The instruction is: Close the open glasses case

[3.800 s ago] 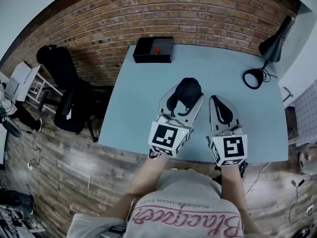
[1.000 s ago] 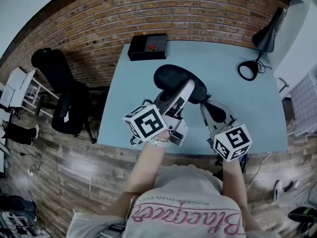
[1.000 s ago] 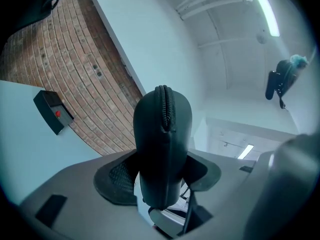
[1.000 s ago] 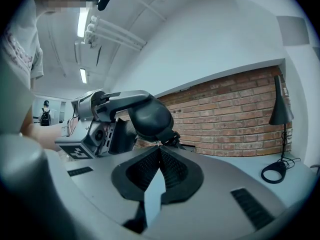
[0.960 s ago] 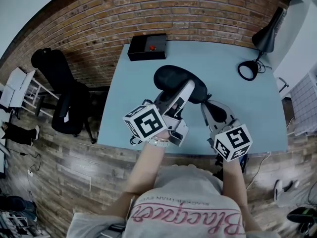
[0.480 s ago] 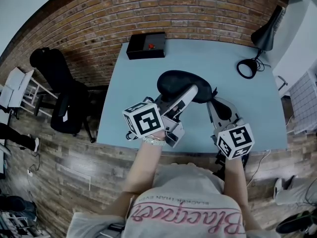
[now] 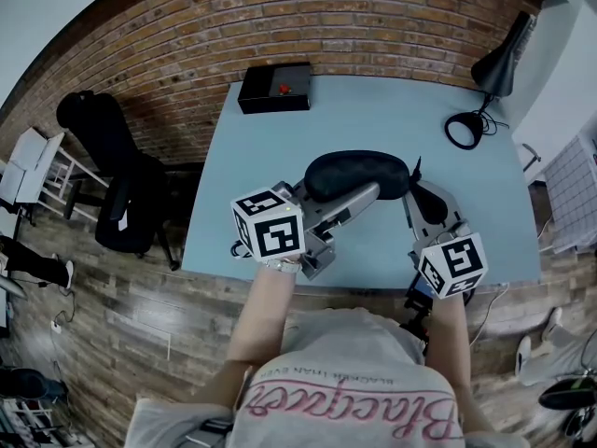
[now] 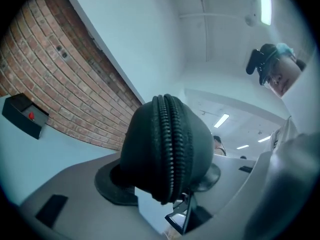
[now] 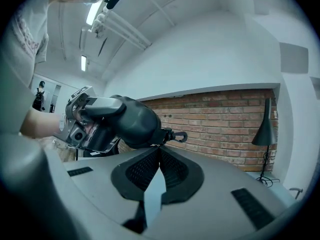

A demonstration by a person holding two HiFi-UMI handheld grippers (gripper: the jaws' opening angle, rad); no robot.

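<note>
The black zip-up glasses case (image 7: 359, 174) hangs crosswise above the pale blue table (image 7: 373, 110). My left gripper (image 7: 353, 197) is shut on it across its middle. In the left gripper view the case (image 8: 165, 144) fills the space between the jaws, and the part of its zip that faces the camera is drawn shut. My right gripper (image 7: 417, 181) is at the case's right end. In the right gripper view its jaws (image 9: 159, 148) meet on the thin zipper pull (image 9: 167, 135) that sticks out of the case (image 9: 132, 121).
A black box with a red button (image 7: 275, 89) sits at the table's far left corner. A black desk lamp (image 7: 492, 68) with a round base (image 7: 464, 130) stands at the far right. A dark office chair (image 7: 126, 171) is left of the table.
The left gripper has swung the case from pointing away to lying crosswise. The right gripper moved right, staying at the case's end.
</note>
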